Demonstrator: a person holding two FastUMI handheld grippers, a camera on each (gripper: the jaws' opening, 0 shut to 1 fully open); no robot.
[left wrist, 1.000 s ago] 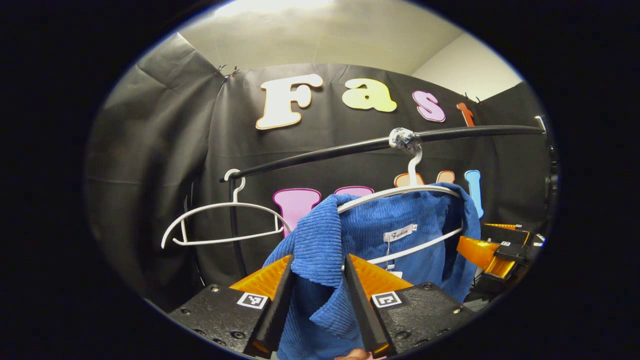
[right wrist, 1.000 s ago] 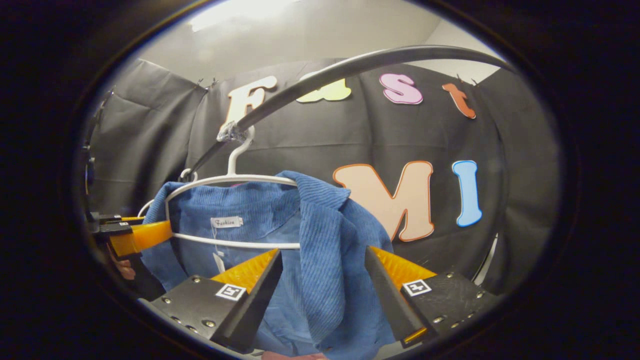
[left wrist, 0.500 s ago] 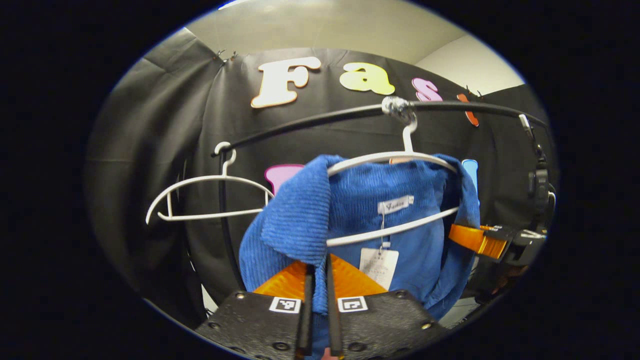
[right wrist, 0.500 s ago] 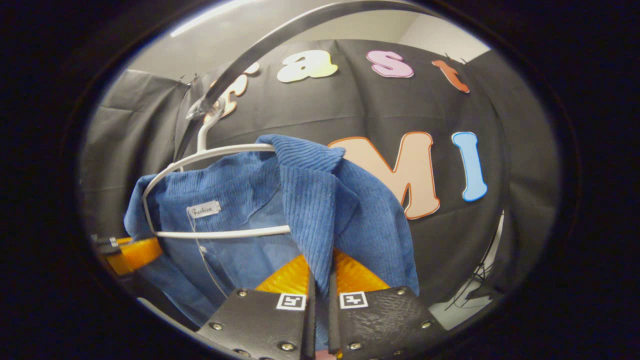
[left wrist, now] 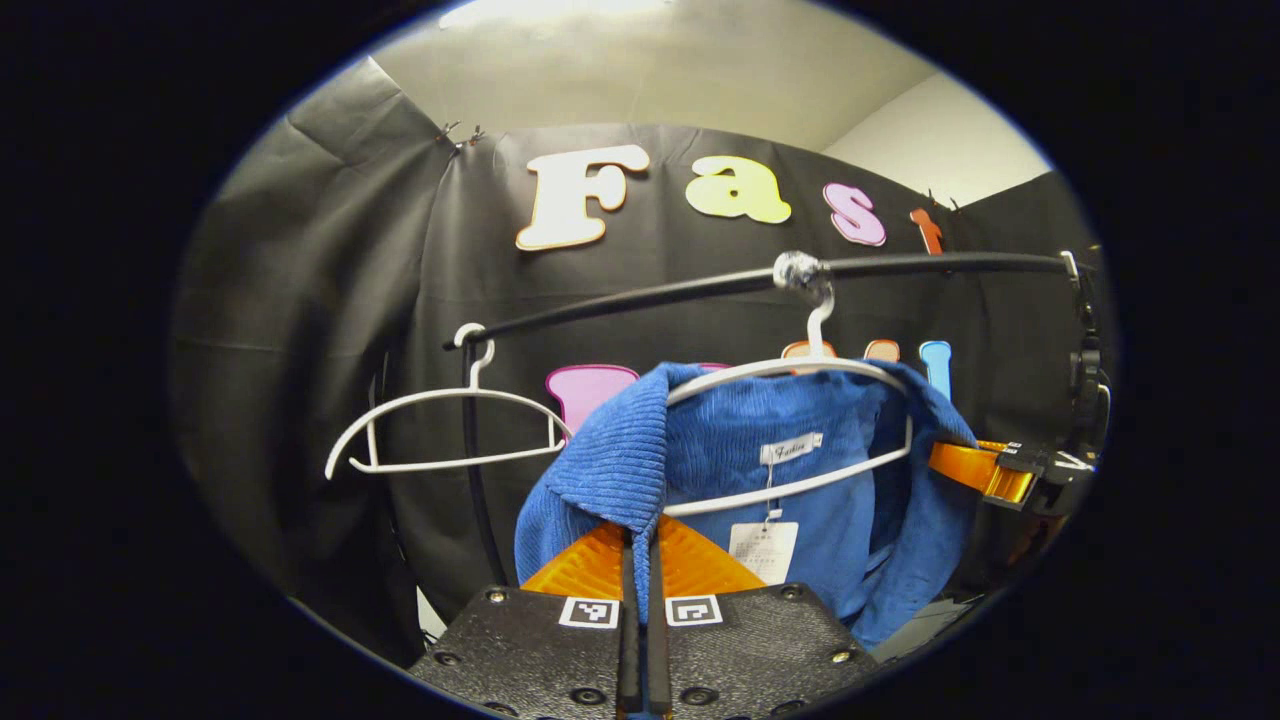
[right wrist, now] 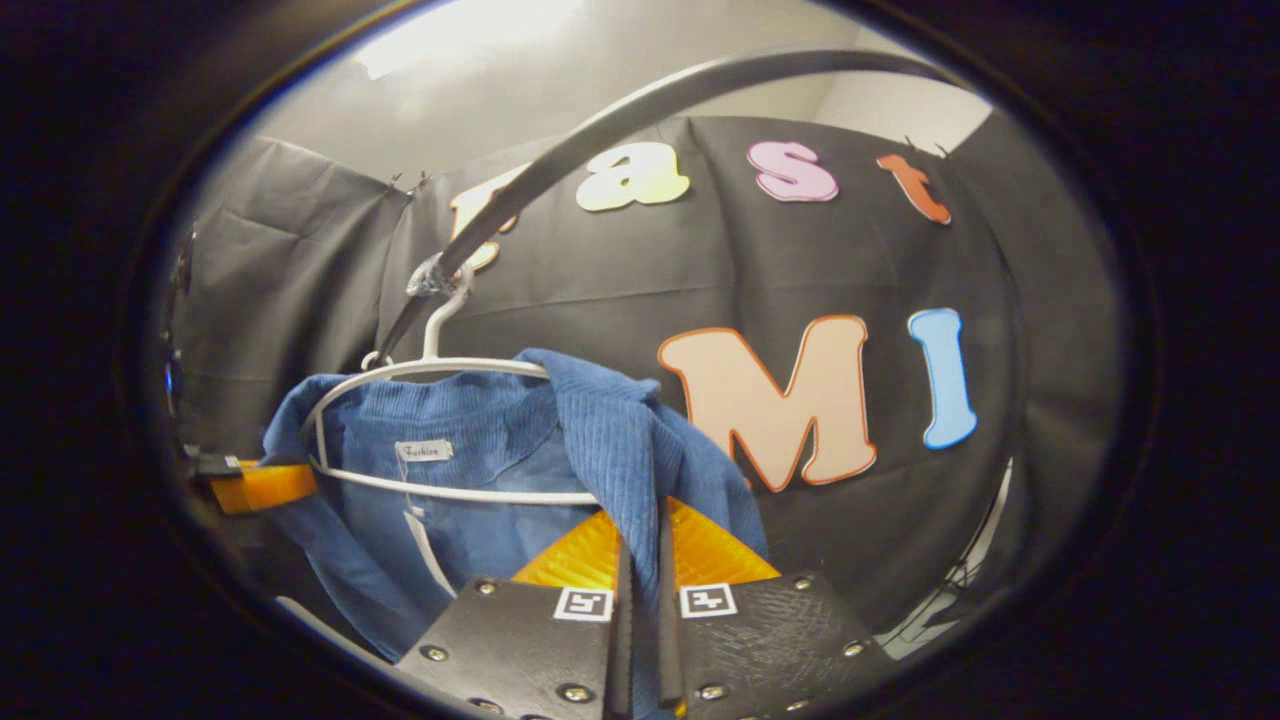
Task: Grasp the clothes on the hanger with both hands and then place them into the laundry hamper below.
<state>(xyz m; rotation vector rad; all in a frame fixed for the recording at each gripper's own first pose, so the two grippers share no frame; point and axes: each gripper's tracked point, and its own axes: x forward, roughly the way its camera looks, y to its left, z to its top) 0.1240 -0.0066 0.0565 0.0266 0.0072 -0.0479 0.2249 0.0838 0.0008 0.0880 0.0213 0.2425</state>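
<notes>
Shirt (left wrist: 790, 480) hangs straight ahead of both my tools, blue corduroy draped over a white hanger (left wrist: 790, 375) whose hook sits on the black rail (left wrist: 650, 295) above. My left gripper (left wrist: 640, 570) is closed down to a thin slit with one front edge of the shirt pinched between both fingers, just below the hanger's near shoulder. My right gripper (right wrist: 640, 560) is likewise closed on the other front edge, fabric running down into the slit between its fingers. In the left gripper view I see my right tool off to the side, at the shirt's far shoulder; in the right gripper view my left tool sits at the opposite one. So I hold the garment at both ends of the hanger's long axis, which runs side to side between my hands and roughly along the rail.

That is what the next move turns on, I judge. Both shoulders of the shirt sit above my grips, wrapped over the hanger's arms, so pulling straight down would drag the hanger with it. I would need to lift and draw each side outward off its end, both hands together, neither nearer than the other. Only then can the shirt go down to the hamper. A second, bare hanger (left wrist: 450, 430) hangs further along the rail, well apart.
</notes>
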